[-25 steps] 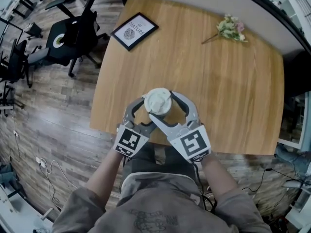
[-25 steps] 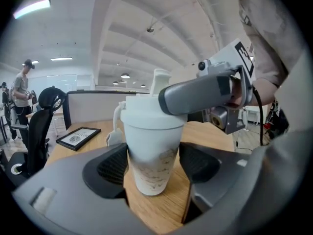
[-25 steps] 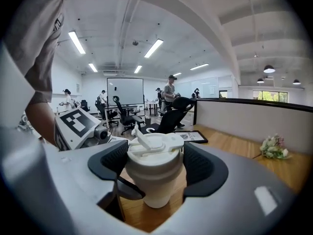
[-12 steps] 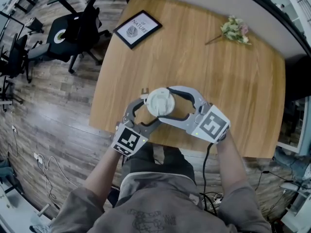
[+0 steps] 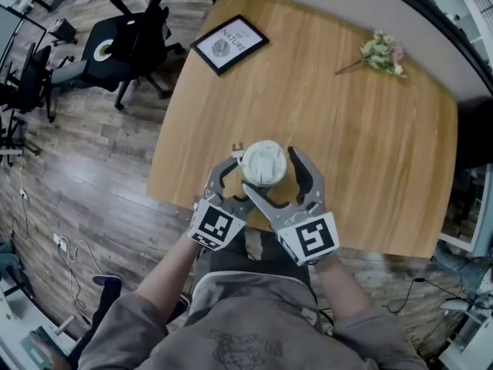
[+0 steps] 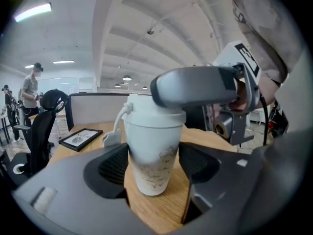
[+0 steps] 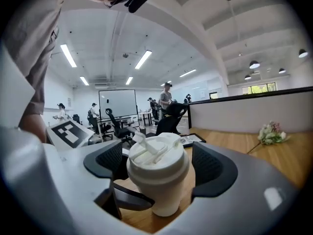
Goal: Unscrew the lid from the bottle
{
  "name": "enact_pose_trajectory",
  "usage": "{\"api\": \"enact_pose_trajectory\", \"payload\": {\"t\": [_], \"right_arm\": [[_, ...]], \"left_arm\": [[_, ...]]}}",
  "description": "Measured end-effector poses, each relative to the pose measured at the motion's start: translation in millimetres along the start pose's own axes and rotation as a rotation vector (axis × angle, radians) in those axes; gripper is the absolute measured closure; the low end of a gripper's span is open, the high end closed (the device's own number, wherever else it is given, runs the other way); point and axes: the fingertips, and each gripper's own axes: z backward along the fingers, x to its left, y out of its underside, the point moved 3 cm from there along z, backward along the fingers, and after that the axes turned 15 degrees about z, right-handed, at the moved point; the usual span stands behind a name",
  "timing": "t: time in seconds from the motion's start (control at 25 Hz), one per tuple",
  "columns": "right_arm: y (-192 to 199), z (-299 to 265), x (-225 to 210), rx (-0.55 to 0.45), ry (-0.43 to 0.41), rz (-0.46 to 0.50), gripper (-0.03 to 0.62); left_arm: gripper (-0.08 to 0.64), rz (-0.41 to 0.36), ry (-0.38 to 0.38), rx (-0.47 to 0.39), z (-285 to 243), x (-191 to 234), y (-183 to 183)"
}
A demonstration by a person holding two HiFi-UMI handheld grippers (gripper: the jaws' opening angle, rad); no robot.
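A white, cup-shaped bottle (image 6: 149,151) capped with a white flip-tab lid (image 7: 157,156) stands upright on a light wooden table (image 5: 362,129), near the table's lower edge at the centre of the head view. The left gripper (image 6: 154,164) has its black ribbed pads pressed wide against both sides of the bottle's patterned body, below the lid. The right gripper (image 7: 159,166) straddles the lid higher up. Its jaws are opening, with a thin gap between each pad and the rim. A black-framed print (image 5: 229,45) lies at the table's upper-left corner and a sprig of pale flowers (image 5: 381,51) at upper right. A black office chair (image 5: 127,48) stands on the plank floor (image 5: 92,168), upper left.
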Motion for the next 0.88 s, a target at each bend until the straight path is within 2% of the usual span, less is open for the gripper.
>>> {"api": "enact_pose_trajectory", "payload": {"t": [0.16, 0.28, 0.4, 0.6, 0.68, 0.76, 0.88], "right_arm": [[6, -7, 4, 0.01, 0.076, 0.023, 0.16], [6, -6, 3, -0.004, 0.036, 0.019, 0.164], [6, -5, 2, -0.028, -0.078, 0.033, 0.164], [5, -3, -3, -0.087, -0.386, 0.113, 0.166], [5, -3, -4, -0.095, -0.478, 0.143, 0.166], [5, -3, -6, -0.102, -0.529, 0.169, 0.166], [5, -4, -7, -0.11, -0.542, 0.176, 0.166]], "left_arm": [[0.238, 0.01, -0.016, -0.001, 1, 1, 0], [0.238, 0.01, -0.006, 0.004, 1, 1, 1], [0.239, -0.003, 0.021, 0.014, 3, 1, 1], [0.241, -0.047, 0.091, 0.031, 2, 0, -1], [0.241, -0.063, 0.116, 0.037, 2, 0, -1], [0.241, -0.068, 0.127, 0.042, 2, 1, -2], [0.241, -0.063, 0.124, 0.042, 1, 1, -1]]}}
